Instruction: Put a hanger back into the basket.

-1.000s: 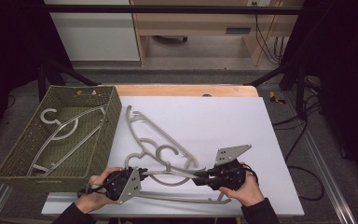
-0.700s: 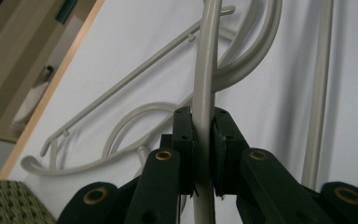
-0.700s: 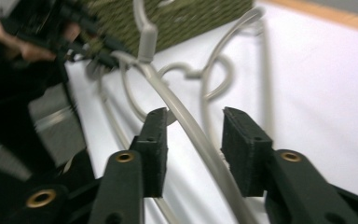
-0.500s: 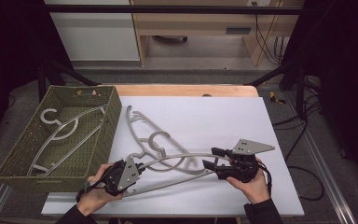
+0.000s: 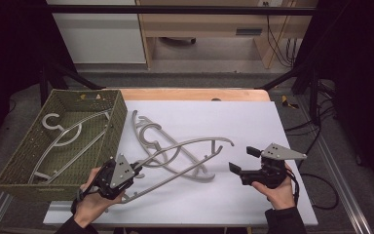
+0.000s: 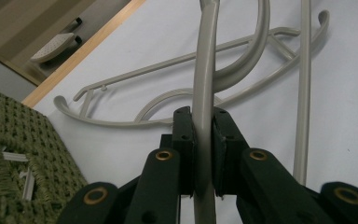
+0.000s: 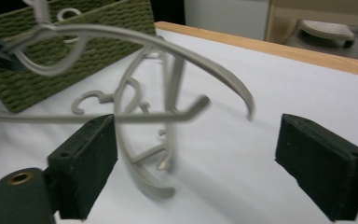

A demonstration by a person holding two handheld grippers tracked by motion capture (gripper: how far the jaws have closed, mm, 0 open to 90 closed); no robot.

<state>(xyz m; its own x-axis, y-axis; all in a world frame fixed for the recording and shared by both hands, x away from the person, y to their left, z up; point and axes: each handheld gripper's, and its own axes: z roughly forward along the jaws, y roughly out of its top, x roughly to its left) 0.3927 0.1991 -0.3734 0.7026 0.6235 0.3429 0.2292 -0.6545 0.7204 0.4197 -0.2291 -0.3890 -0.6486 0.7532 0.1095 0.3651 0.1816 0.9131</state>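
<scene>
My left gripper (image 5: pixel 135 170) is shut on one end of a grey plastic hanger (image 5: pixel 195 143), holding it tilted above the white table near the front edge. Seen from the left gripper view, both pads clamp the hanger's bar (image 6: pixel 204 84), and my left gripper (image 6: pixel 203 116) points toward the hangers lying beyond. At the front right, my right gripper (image 5: pixel 242 159) stands open and apart from the hanger's free end. The right gripper view has the held hanger (image 7: pixel 168 42) arching ahead of my wide-open right gripper (image 7: pixel 205 163), with nothing between the pads.
Other grey hangers (image 5: pixel 143 134) lie tangled on the table's middle, partly under the held one. A green woven basket (image 5: pixel 119 122) at the left holds another hanger (image 5: pixel 58 134). The white table (image 5: pixel 243 117) has bare room at the right and back.
My right gripper has let go of the hanger, opened and drawn back to the right. My left gripper keeps its hold, and the hanger has swung up and away over the pile.
</scene>
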